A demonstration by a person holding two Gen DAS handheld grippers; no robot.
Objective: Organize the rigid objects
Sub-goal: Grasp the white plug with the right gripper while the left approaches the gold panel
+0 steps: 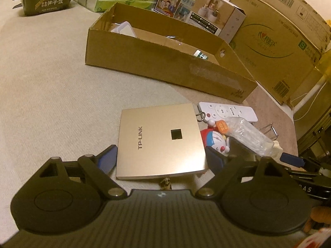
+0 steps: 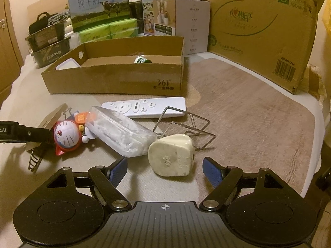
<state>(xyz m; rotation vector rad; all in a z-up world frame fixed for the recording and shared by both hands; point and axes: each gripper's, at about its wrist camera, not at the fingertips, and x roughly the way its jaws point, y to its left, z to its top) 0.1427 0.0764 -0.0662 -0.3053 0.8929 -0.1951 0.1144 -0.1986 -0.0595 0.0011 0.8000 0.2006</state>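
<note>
L claw (image 1: 160,158) wide, straddling gold TP-LINK panel (image 1: 159,136), pads not pressing it. R claw (image 2: 165,170) wide, w/ cream plug adapter (image 2: 171,155) just ahead btwn its tips, untouched. Cardboard box (image 2: 115,78) farther ahead on surface (image 2: 248,111).

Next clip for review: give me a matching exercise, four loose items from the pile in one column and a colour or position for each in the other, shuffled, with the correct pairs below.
Things:
1. TP-LINK panel
2. remote control
3. cream plug adapter
4. green-capped bottle

Descriptions:
A. inside the open cardboard box
B. white, lying flat just in front of that box
C. gold, between the open fingers of the left gripper
D. just ahead of the open right gripper, beside the clear plastic case

Pairs: 1-C, 2-B, 3-D, 4-A
</note>
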